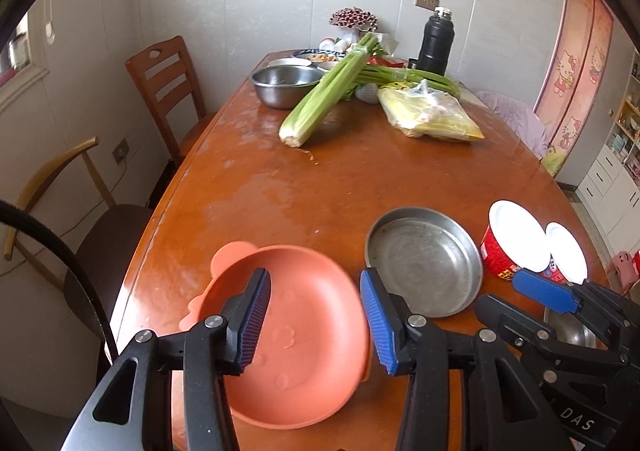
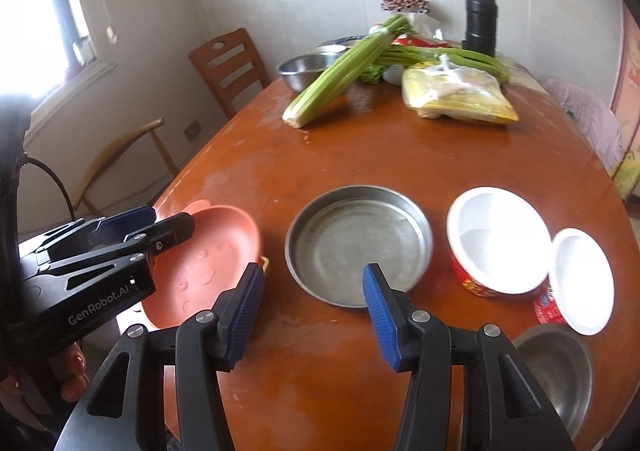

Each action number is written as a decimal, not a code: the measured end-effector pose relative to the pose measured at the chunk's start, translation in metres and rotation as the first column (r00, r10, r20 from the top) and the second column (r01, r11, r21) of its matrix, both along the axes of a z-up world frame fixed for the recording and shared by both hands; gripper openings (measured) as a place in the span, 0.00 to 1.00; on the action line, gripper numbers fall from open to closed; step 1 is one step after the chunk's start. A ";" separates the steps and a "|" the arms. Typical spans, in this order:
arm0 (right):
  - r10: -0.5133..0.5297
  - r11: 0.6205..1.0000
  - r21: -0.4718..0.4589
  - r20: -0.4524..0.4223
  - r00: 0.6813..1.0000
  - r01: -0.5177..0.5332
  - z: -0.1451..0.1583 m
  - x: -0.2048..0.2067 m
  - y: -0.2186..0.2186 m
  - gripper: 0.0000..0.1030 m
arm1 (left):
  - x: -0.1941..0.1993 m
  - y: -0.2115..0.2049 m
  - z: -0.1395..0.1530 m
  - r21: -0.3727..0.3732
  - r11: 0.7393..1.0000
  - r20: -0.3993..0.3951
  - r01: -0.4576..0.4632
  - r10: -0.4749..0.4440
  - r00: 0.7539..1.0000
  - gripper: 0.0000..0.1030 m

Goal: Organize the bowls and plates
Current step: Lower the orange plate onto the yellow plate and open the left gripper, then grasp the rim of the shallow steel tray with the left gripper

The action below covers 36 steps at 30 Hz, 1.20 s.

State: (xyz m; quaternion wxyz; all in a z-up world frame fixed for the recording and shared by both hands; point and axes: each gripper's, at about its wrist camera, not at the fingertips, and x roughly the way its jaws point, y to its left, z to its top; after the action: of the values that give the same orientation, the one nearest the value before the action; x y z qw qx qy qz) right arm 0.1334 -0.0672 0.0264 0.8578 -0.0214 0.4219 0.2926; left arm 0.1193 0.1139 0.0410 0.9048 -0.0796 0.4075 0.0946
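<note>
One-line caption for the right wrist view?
Right gripper open above the steel plate, pink plate at left, two paper bowls at right.

Right gripper (image 2: 314,315) agape, empty, above steel plate (image 2: 359,245) beside pink plate (image 2: 212,263).

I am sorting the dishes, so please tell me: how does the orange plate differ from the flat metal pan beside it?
The orange plate is matte plastic with small ears on its rim and raised marks inside; the metal pan is plain, round, shiny steel. The pan has steeper, straighter walls; the plate curves up gently. Both lie upright and empty on the wooden table, side by side.
</note>
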 end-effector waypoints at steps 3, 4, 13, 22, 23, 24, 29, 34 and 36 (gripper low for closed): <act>-0.023 1.000 0.011 -0.005 1.000 0.023 0.000 0.002 -0.014 0.52 | 0.008 -0.011 0.003 0.009 1.000 0.002 0.019 -0.019 1.000 0.46; -0.029 0.999 0.013 -0.008 1.000 0.029 -0.001 0.002 -0.019 0.52 | 0.011 -0.014 0.004 0.010 1.000 0.002 0.026 -0.026 1.000 0.46; -0.090 0.995 0.031 -0.044 0.995 0.091 -0.007 0.013 -0.055 0.52 | 0.039 -0.037 0.002 0.014 0.997 -0.018 0.081 -0.081 0.997 0.46; -0.128 0.991 0.022 -0.118 0.985 0.131 -0.023 0.026 -0.067 0.52 | 0.070 -0.042 -0.007 0.009 0.992 -0.067 0.129 -0.129 0.989 0.46; -0.130 0.991 0.021 -0.127 0.983 0.134 -0.025 0.028 -0.067 0.52 | 0.073 -0.042 -0.009 0.010 0.991 -0.075 0.133 -0.132 0.988 0.46; -0.132 0.990 0.020 -0.136 0.982 0.136 -0.027 0.030 -0.066 0.52 | 0.076 -0.041 -0.011 0.010 0.991 -0.080 0.137 -0.135 0.988 0.46; -0.136 0.990 0.010 -0.183 0.974 0.140 -0.037 0.038 -0.056 0.52 | 0.093 -0.036 -0.024 0.005 0.988 -0.136 0.153 -0.151 0.979 0.47; -0.137 0.990 -0.007 -0.228 0.964 0.139 -0.049 0.048 -0.044 0.52 | 0.107 -0.035 -0.039 0.006 0.984 -0.181 0.178 -0.175 0.968 0.47; -0.146 0.989 -0.012 -0.247 0.958 0.148 -0.053 0.053 -0.041 0.52 | 0.114 -0.034 -0.046 0.012 0.983 -0.202 0.181 -0.175 0.964 0.47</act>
State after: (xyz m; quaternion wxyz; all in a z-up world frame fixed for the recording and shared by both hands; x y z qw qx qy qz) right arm 0.1864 -0.1083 -0.0269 0.8179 0.0495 0.5251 0.2300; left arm 0.2333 0.0798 -0.0050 0.8651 -0.0189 0.5005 0.0267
